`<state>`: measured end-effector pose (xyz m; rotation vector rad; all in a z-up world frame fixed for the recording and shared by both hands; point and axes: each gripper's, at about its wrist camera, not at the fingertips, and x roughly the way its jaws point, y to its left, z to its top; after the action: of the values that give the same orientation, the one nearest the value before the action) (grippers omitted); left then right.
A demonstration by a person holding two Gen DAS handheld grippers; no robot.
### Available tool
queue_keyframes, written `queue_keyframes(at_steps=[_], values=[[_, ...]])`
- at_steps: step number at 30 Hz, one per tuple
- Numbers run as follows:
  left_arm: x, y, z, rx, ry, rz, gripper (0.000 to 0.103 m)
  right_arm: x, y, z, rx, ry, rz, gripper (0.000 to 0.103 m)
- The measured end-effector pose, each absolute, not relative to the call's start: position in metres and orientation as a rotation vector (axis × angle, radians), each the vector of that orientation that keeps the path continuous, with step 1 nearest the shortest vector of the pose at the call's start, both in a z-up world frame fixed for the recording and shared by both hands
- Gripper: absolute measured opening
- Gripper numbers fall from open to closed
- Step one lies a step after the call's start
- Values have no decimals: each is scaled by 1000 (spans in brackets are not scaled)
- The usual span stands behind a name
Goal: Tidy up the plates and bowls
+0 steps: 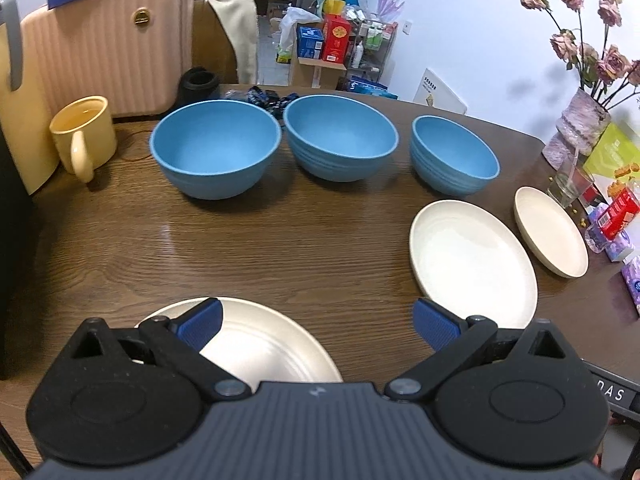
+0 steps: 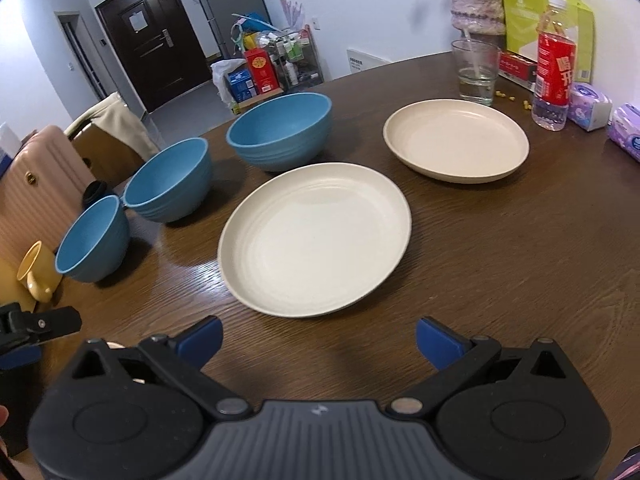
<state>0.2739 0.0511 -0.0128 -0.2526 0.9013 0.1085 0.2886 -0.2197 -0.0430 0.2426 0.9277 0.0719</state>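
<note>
Three blue bowls stand in a row on the wooden table: a left bowl (image 1: 216, 152), a middle bowl (image 1: 340, 136) and a smaller right bowl (image 1: 454, 156). Three cream plates lie nearer: one (image 1: 264, 344) just under my left gripper (image 1: 318, 326), a middle plate (image 1: 472, 264) and a far right plate (image 1: 550, 232). My left gripper is open and holds nothing. In the right wrist view my right gripper (image 2: 319, 340) is open, just short of the middle plate (image 2: 316, 240). The far plate (image 2: 456, 140) and the bowls (image 2: 280, 132) (image 2: 170, 180) (image 2: 92, 240) lie beyond.
A yellow mug (image 1: 84, 136) and a pink suitcase (image 1: 104, 44) stand at the left. A glass (image 2: 476, 72), a red-labelled bottle (image 2: 554, 64), a vase (image 1: 580, 128), tissue packs (image 2: 590, 106) and snack boxes crowd the table's right edge.
</note>
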Motion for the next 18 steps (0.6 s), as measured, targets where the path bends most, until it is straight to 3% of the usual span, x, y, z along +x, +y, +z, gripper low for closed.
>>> queue_keyframes(at_steps=[18], values=[[317, 1, -15, -220, 921, 87, 103, 320, -269, -52, 294, 943, 31, 103]])
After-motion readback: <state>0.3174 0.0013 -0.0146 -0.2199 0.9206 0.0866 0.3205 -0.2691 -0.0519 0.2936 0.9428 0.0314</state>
